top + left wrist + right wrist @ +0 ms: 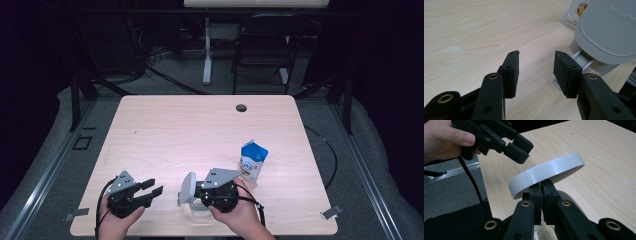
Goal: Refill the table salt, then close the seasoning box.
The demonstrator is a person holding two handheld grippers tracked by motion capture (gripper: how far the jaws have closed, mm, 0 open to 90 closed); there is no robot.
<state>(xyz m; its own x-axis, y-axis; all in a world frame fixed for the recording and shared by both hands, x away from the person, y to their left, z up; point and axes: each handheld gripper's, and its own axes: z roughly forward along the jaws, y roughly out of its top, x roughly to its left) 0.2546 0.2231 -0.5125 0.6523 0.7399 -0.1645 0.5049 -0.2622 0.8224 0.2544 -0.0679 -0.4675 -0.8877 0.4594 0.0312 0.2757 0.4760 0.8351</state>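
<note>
Your right gripper [541, 186] pinched the grey lid [546, 173]; your left gripper [536, 67] gaped empty just beside it.

My right claw [541, 187] pinches the rounded grey plastic lid [546, 173], hinged upright above its clear container [200, 207] at the desk's [200, 125] near edge.
</note>
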